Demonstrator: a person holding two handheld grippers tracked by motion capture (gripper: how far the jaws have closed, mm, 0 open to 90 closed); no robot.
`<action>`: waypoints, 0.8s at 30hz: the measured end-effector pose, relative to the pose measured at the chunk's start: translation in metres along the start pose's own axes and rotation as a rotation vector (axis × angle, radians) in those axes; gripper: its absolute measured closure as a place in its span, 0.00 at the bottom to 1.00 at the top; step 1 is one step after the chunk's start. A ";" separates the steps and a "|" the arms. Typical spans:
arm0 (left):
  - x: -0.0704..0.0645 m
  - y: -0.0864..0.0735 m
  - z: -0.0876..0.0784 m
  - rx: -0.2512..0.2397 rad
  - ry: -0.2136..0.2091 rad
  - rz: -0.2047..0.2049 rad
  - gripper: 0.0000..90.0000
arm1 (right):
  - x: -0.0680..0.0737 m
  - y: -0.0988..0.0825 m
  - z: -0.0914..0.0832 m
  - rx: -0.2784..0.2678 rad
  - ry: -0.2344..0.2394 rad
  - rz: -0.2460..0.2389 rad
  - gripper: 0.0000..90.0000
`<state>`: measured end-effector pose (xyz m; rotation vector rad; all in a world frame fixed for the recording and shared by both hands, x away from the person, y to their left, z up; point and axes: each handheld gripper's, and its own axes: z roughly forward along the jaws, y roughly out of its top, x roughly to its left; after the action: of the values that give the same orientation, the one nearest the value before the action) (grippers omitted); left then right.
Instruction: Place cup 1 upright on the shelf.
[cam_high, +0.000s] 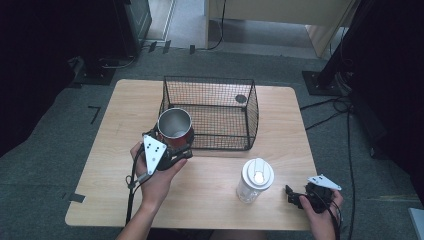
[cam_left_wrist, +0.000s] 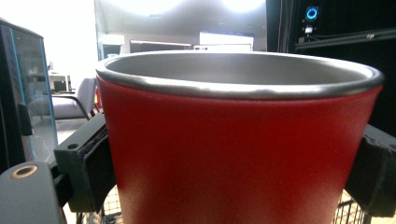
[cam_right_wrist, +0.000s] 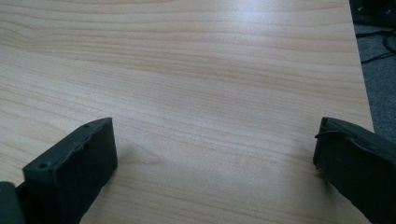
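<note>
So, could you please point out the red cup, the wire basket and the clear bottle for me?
red cup (cam_high: 174, 124): high view, on its steel inside.
wire basket (cam_high: 210, 80): high view, on its far rim.
clear bottle (cam_high: 246, 189): high view, on its see-through wall below the white lid.

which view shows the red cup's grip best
The left gripper view: the red cup sits squarely between the left gripper jaws, pads pressed on both sides. The high view shows the cup from above, beside the wire basket, the jaws mostly hidden beneath it.
</note>
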<state>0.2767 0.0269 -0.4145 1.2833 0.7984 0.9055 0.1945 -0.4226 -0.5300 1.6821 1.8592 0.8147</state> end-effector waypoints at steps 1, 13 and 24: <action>0.000 0.000 0.001 -0.008 -0.001 -0.002 0.09 | 0.000 0.000 0.000 0.000 0.000 0.000 0.00; -0.002 0.006 0.023 -0.041 0.017 -0.031 0.09 | 0.000 0.000 0.000 0.000 0.000 0.002 0.00; -0.001 0.007 0.041 -0.080 0.037 -0.078 0.09 | 0.000 0.000 0.000 0.000 0.000 0.001 0.00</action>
<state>0.3120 0.0088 -0.4022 1.1610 0.8273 0.8925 0.1946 -0.4226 -0.5300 1.6825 1.8591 0.8154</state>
